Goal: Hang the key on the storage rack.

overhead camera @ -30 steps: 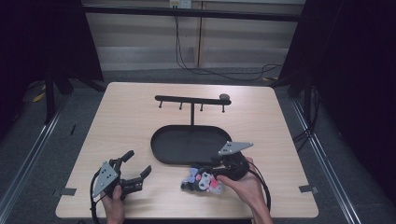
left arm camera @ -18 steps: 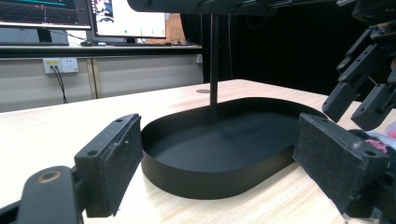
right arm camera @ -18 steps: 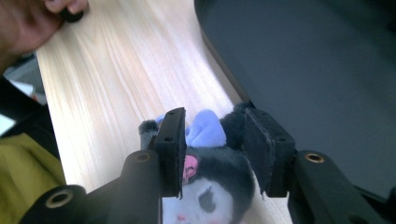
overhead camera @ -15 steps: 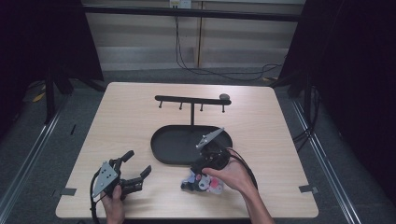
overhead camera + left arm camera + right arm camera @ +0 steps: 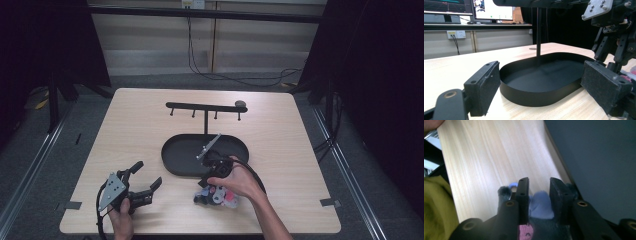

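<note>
One small heap of soft, colourful items (image 5: 216, 195), blue, pink and dark among them, lay on the table (image 5: 125, 130) just in front of the black oval tray (image 5: 180, 155), on the person's side. The right gripper (image 5: 209, 186) pointed steeply down into that heap; in the right gripper view a blue piece (image 5: 539, 203) sat between its jaws, which stood close together on either side of it, though whether they actually pressed it I could not tell. The steep angle seemed chosen to pick one piece out of the cluster without dragging the rest. The right hand (image 5: 239, 181) was wrapped over the tool from behind, its cable looping toward the table edge. The tray behind was empty, and from its far side rose a stand with a crossbar (image 5: 205, 106) carrying short pegs; my guess was that the pieces were meant for the tray or the pegs. The left gripper (image 5: 146, 180) rested low near the table's front left, well apart from the heap, jaws spread wide and holding nothing, probably waiting its turn. It faced the tray.
</note>
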`<state>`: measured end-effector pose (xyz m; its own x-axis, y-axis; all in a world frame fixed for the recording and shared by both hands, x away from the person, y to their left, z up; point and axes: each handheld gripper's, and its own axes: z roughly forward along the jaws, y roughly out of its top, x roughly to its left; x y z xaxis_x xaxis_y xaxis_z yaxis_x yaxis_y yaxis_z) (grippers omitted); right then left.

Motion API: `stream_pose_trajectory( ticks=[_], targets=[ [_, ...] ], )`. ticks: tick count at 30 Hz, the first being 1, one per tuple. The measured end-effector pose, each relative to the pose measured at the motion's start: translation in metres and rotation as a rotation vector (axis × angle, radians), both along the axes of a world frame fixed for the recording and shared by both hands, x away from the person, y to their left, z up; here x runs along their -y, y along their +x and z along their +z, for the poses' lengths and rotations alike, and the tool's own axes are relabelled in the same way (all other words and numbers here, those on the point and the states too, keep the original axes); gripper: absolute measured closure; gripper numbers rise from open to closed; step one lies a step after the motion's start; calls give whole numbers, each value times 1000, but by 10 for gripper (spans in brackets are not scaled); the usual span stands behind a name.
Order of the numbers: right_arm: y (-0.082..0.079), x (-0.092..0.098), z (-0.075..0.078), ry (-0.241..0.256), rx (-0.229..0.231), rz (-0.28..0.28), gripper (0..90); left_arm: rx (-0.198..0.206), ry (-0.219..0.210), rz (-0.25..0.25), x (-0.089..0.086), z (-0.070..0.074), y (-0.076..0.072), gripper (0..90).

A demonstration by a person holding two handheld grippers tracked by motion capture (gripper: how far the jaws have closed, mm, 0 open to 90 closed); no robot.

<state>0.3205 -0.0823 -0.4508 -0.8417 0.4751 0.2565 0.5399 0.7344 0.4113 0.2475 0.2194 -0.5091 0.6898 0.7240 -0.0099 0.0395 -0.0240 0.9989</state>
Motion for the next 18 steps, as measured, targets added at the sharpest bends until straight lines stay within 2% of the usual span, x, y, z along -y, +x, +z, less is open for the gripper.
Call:
stream_pose_trajectory(
  ticks=[3, 4, 5, 7, 9, 12, 13, 16, 18],
  targets=[
    [-1, 2, 1, -17, -12, 7, 717, 0, -8, 1, 1, 0, 0, 154],
    [-1, 3, 1, -20, -11, 11, 698, 1, 1, 1, 0, 0, 0, 155],
    [-2, 4, 1, -26, -16, 5, 694, 0, -8, 2, 1, 0, 0, 154],
    [-2, 7, 0, -42, -14, 4, 694, 2, 6, 0, 0, 0, 0, 155],
    [-3, 9, -1, -53, -25, 5, 699, 0, 2, 1, 0, 0, 0, 155],
    [-4, 10, 1, -60, -8, 10, 696, -1, -7, 2, 1, 0, 0, 155],
    [-4, 9, 2, -54, 2, 11, 689, 0, 2, 1, 0, 0, 0, 154],
    [-5, 3, 5, -40, 13, 41, 699, 2, 5, 0, 0, 0, 0, 154],
    [-5, -4, 6, -62, 1, 76, 712, -1, -9, 3, 1, 0, 0, 155]
  ],
)
